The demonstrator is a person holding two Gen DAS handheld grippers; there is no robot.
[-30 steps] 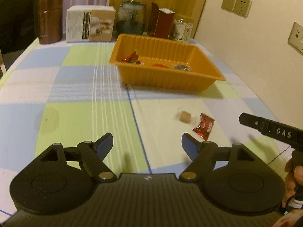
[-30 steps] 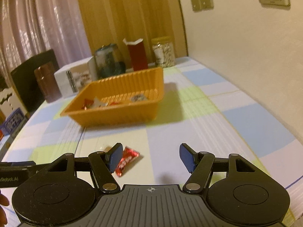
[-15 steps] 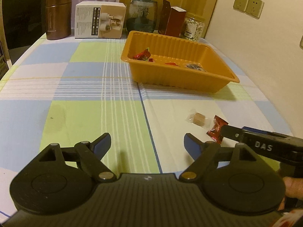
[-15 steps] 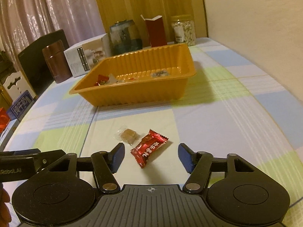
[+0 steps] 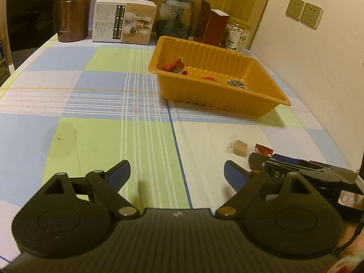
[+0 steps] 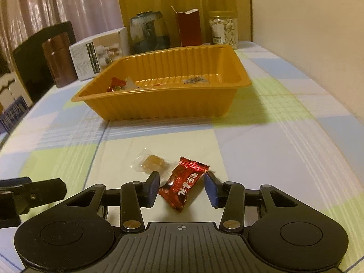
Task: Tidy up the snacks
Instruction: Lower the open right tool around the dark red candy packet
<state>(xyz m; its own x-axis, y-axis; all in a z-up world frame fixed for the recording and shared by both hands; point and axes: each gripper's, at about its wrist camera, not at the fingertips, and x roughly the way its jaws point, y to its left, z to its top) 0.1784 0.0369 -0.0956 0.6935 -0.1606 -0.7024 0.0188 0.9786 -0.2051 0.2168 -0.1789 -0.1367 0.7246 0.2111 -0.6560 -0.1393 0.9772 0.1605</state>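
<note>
My right gripper point(image 6: 182, 187) is closing around the red candy point(image 6: 184, 183), lying slantwise between its fingers (not yet pinched).

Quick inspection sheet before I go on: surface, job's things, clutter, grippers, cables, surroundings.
Surface: checked tablecloth, faint stain on a green square.
Job's things: orange tray holds a few snacks; red candy and clear-wrapped brown candy lie on the cloth in front of it.
Clutter: brown canister, white box, glass jar, red carton, nut jar along the far edge.
Grippers: right gripper closing, red candy between its fingers, pads not yet pressing; left gripper opening, nothing between.
Cables: nothing seen.
Surroundings: wall sockets, curtains.
</note>
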